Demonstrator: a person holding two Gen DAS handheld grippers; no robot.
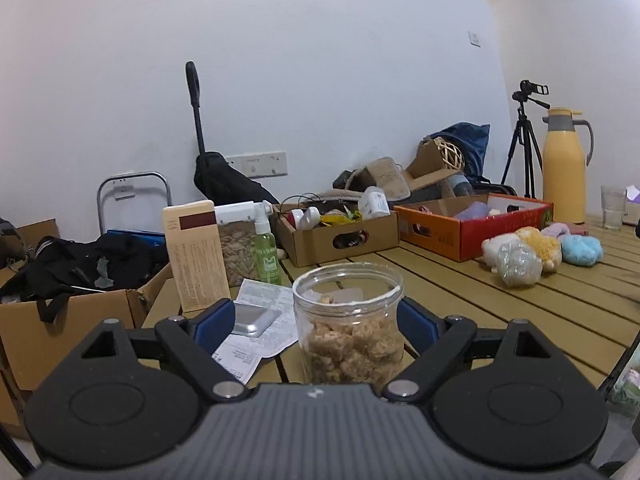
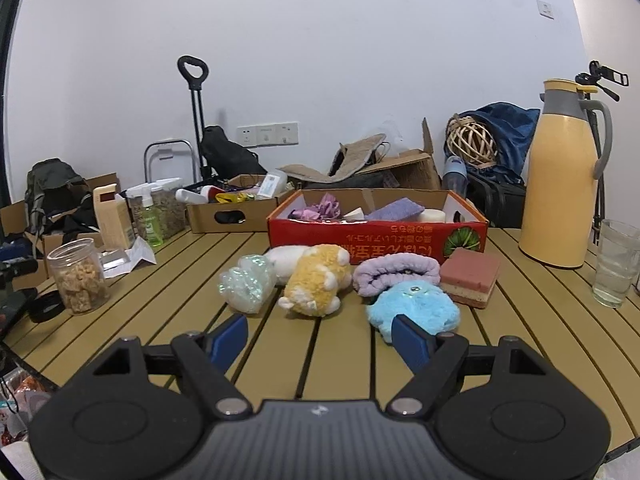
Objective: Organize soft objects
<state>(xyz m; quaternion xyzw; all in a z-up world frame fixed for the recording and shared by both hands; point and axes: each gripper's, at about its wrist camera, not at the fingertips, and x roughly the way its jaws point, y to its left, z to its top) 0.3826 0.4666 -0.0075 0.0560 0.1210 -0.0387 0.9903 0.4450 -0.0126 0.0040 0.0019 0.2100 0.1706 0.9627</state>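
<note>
In the right wrist view a yellow plush [image 2: 316, 282], a white plush [image 2: 282, 258], a clear crinkly bag [image 2: 248, 284], a rolled lilac towel [image 2: 396, 274], a blue fluffy toy [image 2: 414, 310] and a pink sponge [image 2: 472, 276] lie on the slatted table in front of a red box [image 2: 376, 232] holding more soft items. My right gripper [image 2: 322, 330] is open and empty, just short of the blue toy. My left gripper [image 1: 316, 318] is open with its pads on either side of a clear jar [image 1: 348, 320] of brown chunks, not touching it. The soft pile [image 1: 540, 252] lies far right in the left wrist view.
A yellow thermos [image 2: 560, 184] and a glass [image 2: 616, 264] stand at the right. A brown cardboard box [image 1: 336, 232] of bottles, a tan carton [image 1: 196, 252], a green spray bottle [image 1: 266, 248] and papers [image 1: 256, 320] sit near the jar. Clutter lies beyond the table.
</note>
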